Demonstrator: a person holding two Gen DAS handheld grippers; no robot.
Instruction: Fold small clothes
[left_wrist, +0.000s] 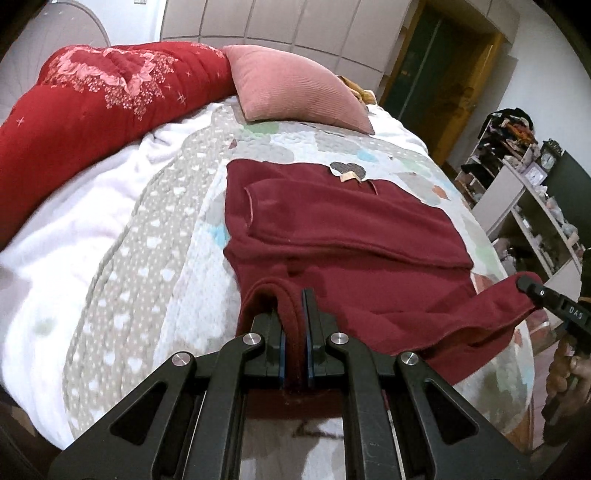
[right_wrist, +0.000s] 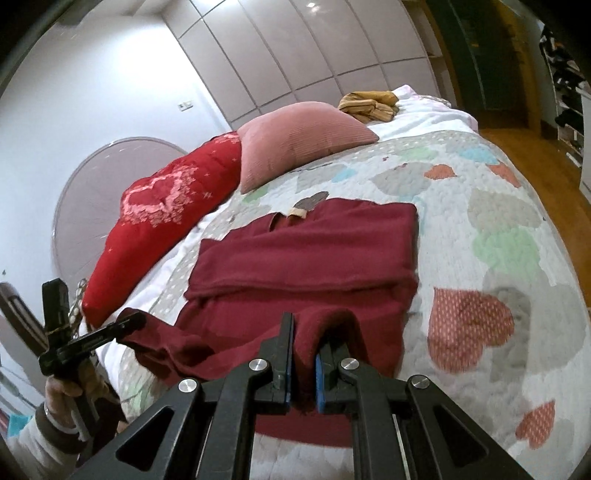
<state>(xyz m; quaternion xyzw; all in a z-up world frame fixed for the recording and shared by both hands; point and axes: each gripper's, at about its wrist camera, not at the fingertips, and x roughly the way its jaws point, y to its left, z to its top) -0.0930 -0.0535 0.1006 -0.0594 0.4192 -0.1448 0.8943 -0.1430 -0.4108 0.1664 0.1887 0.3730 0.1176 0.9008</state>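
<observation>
matt fleecy maroon garment (left_wrist: 343, 236), puffy quilted cotton bedspread (left_wrist: 155, 236), ribbed pink cushion (left_wrist: 295, 88), glossy wardrobe panels (right_wrist: 295, 55)

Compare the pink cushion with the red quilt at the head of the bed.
The cushion is plain dusty pink with fine ribbing; the quilt is deep red with a pale floral heart pattern. The cushion is a compact square; the quilt is a long bundled roll. The cushion lies on the patterned bedspread and leans on the quilt's end; the quilt runs along the bed's edge. Both are soft bedding, clear of the maroon garment.
</observation>
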